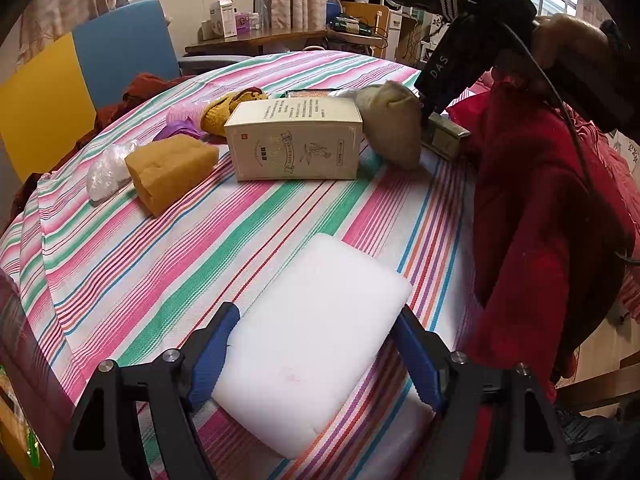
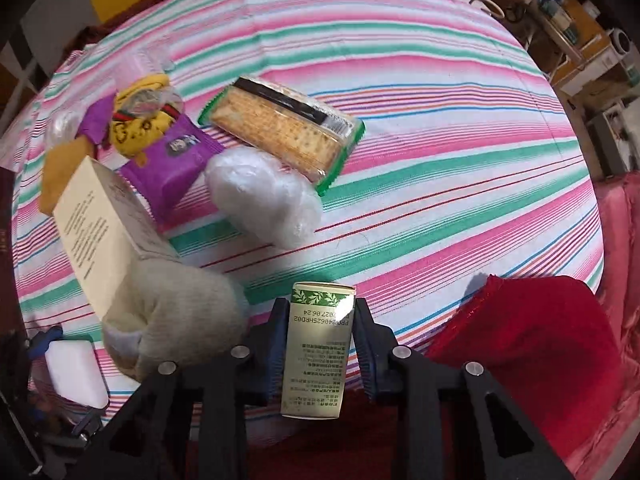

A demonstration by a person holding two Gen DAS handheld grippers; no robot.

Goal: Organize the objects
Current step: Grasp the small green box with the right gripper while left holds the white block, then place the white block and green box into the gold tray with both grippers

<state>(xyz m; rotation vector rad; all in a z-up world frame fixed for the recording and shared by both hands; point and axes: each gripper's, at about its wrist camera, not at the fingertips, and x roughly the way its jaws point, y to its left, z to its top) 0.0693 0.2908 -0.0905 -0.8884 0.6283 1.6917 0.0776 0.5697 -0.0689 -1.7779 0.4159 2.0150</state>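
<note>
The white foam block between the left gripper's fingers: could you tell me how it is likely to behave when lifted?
The white foam block looks thick, soft-edged and airy, so it is probably very light. It may dent where the left gripper has its blue pads at its sides. Being flat and rectangular, it should not roll on the striped cloth.

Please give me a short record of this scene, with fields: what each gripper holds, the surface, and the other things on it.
left gripper: shut on white foam block
right gripper: shut on small green box
surface: striped tablecloth
beside the small green box: grey sock, red cloth
further back: cream box, yellow sponge, cracker pack, purple packet, clear plastic bag
</note>
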